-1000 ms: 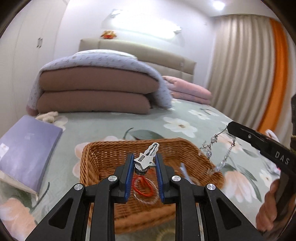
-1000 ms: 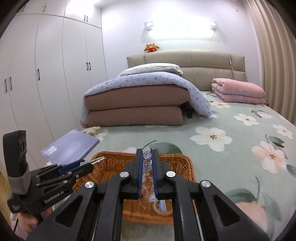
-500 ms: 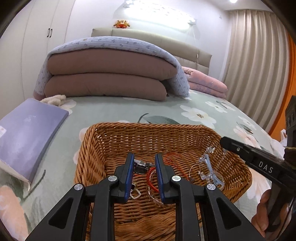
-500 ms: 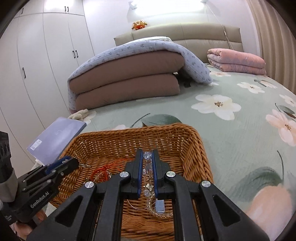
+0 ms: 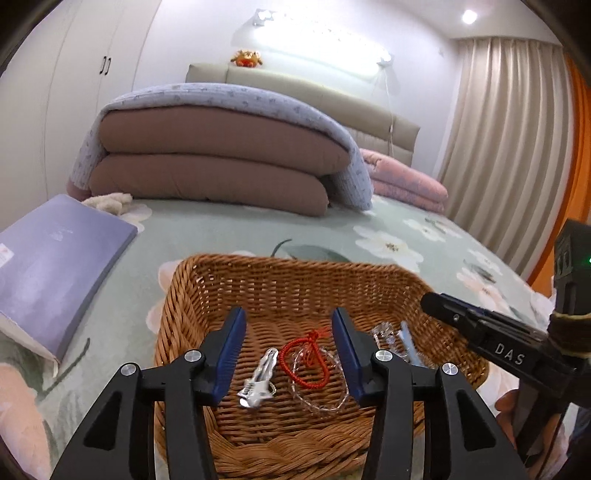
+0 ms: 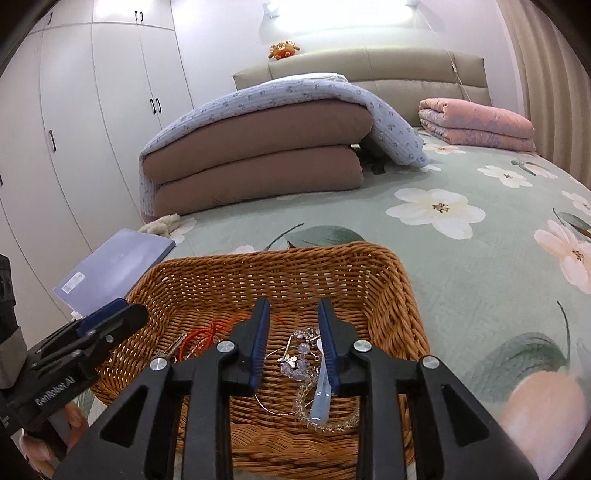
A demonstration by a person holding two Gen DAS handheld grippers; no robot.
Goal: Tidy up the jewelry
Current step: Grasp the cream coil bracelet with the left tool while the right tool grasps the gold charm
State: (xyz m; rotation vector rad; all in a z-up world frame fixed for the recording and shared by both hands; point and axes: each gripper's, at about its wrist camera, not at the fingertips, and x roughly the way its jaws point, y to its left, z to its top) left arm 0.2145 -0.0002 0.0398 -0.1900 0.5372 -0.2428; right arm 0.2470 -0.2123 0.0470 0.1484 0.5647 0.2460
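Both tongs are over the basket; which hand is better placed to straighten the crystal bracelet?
Right. The right tongs, jaws just opened, straddle the crystal bracelet; the left tongs hang over the red cord.

Silver clip point(image 5: 258, 384), red cord point(image 5: 304, 360), crystal bracelet point(image 6: 306, 373) — all loose in wicker basket point(image 5: 295, 280).

light: bright, wall lamps point(image 5: 321, 33) blown out | edges: fisheye bend, dark corners | focus: slightly soft
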